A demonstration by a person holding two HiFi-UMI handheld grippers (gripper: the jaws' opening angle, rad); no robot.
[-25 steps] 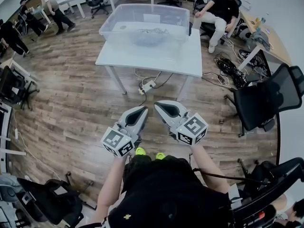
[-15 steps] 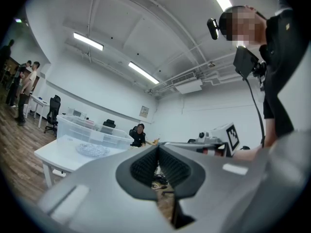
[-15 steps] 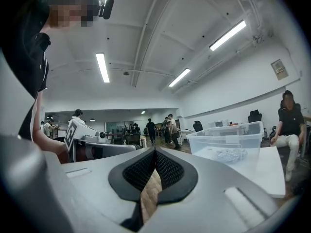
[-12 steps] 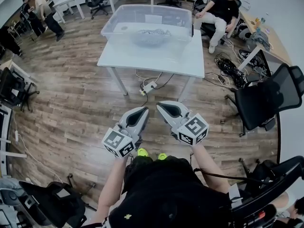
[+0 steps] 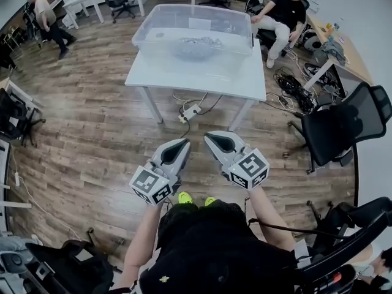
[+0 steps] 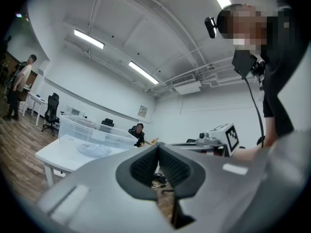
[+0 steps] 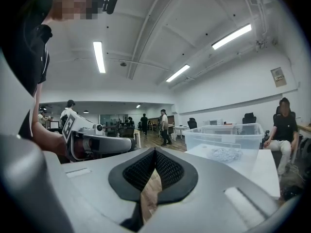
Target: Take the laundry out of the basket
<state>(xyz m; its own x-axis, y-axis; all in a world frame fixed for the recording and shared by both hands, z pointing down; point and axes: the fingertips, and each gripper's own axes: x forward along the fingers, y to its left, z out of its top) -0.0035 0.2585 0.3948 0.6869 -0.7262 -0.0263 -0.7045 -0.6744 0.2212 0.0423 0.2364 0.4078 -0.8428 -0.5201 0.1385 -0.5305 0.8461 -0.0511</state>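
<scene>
A: Where is the laundry?

B: Top centre of the head view. A crumpled grey-white patterned cloth heap [image 5: 196, 43] lies on the bottom of the clear rectangular plastic basket [image 5: 160, 18]. The basket stands on the white rectangular table [image 5: 236, 78]. It is well apart from both grippers, which hang low at the frame's centre over wood floor.

A: Jaw state?

B: The left gripper [image 5: 180, 144] has its ribbed pads pressed together with nothing between them. The right gripper [image 5: 211, 138] is the same, closed and empty. Only floor shows through the gap below the pads in each gripper view.

A: How does the cloth handle?

B: Judging by the crumple, it is soft, limp and light, not fragile. It should drape and trail once lifted. The ribbed pads ought to grip it fine. I'd pinch a raised fold on top of the heap, reaching over the rim from above. The basket looks light too, so a snagged pull could drag it along the table.

A: Anything hard to read?

B: I can't tell if the heap is 1 piece or several. The translucent wall hazes it, and it's tiny in both gripper views. The underside of the heap is hidden. The basket's far rim sits near the frame's top edge. Also, the seated person in a black top [image 5: 285, 8] at upper right is just behind the table.
</scene>
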